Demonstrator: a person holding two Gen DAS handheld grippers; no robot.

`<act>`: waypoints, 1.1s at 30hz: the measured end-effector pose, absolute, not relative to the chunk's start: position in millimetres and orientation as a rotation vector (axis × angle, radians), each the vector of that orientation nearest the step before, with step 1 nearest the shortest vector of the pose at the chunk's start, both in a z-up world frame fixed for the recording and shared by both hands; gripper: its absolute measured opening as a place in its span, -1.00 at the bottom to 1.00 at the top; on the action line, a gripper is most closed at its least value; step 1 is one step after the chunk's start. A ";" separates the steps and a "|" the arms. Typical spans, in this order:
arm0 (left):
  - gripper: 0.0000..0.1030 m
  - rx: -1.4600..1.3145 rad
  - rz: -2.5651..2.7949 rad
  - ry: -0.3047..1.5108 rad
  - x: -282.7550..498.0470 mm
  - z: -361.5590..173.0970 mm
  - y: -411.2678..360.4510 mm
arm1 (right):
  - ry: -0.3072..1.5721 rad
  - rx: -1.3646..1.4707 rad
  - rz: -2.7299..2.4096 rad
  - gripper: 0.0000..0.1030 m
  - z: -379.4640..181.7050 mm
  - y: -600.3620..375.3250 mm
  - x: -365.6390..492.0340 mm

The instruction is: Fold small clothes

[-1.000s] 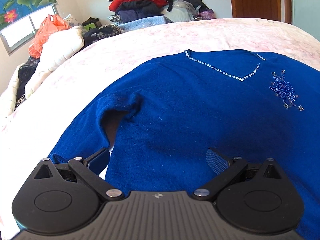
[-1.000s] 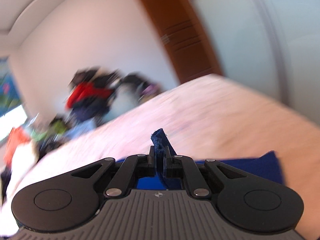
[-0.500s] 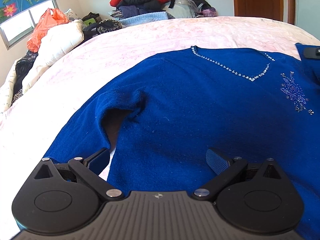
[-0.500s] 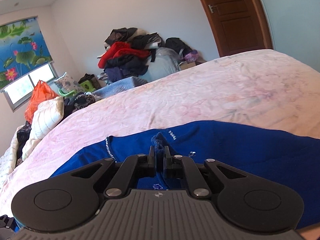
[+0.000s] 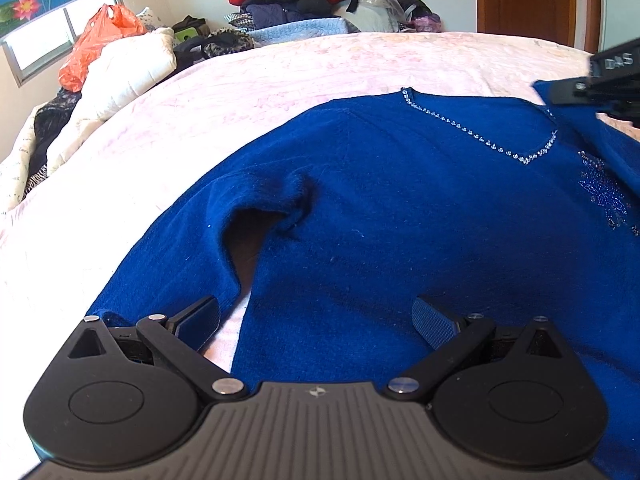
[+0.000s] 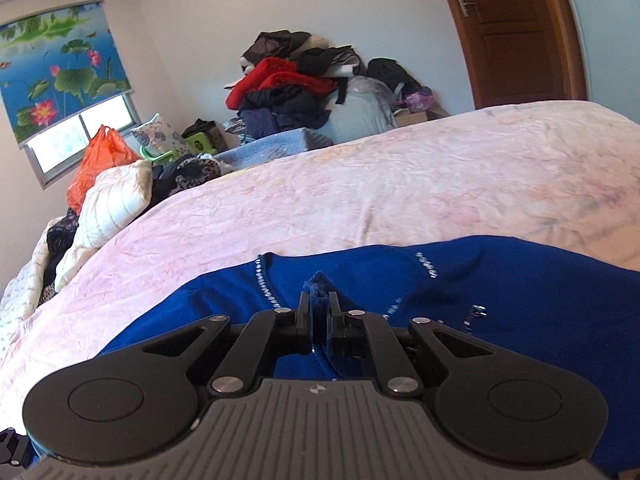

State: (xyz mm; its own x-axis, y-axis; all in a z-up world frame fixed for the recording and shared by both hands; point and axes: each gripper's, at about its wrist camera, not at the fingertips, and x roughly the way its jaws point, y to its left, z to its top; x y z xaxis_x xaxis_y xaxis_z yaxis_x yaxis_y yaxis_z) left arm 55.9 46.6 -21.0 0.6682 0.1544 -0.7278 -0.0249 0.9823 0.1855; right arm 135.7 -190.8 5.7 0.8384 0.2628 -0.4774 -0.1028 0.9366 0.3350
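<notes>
**Right claw swings a blue sleeve in over the sweater**

Swept in from the right since a second ago, the right claw (image 6: 319, 312) now sits low over the blue sweater (image 5: 380, 208), where before it was up in the air against the wall and door. Its fingers are clenched tight on a bunched tip of blue fabric, a nub of it poking up between the pads. In the left wrist view that claw has entered at the right edge, with a fold of the sweater's right side carried beneath it and draped toward the beaded flower motif (image 5: 604, 196).

Nearest the camera, the left claw (image 5: 316, 322) is spread wide and released, holding nothing. Its left finger (image 5: 200, 320) hangs over the gap between the sleeve and the body of the garment, its right finger (image 5: 434, 322) over the blue chest area; whether either touches the cloth I cannot tell. It has barely shifted across the three moments.

Further out, the sweater lies front-up on the pink bed (image 5: 280, 80), its left sleeve angled down toward the camera with a dark crease at the armpit (image 5: 288, 204). The rhinestone V-neck trim (image 5: 480, 136) points away from the camera's near edge.

Beyond the bed, a white quilt (image 6: 112, 200) and an orange plastic bag (image 6: 100, 160) sit at the left under the window, a pile of clothes (image 6: 296, 88) is heaped against the far wall, and a brown door (image 6: 512, 32) stands at the right.
</notes>
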 end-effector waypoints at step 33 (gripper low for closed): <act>1.00 0.082 0.208 0.826 21.2 -2.0 114.2 | 0.742 0.543 0.553 -0.38 -17.7 -72.5 179.1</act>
State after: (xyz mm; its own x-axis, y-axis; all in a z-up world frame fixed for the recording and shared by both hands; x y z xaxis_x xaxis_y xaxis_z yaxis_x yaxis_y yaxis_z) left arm 21.2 114.2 -2.0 0.6588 0.2152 -0.7209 -0.1517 0.9765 0.1530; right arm 179.1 -72.5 -17.7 0.6116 0.6355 -0.4712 -0.2703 0.7276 0.6305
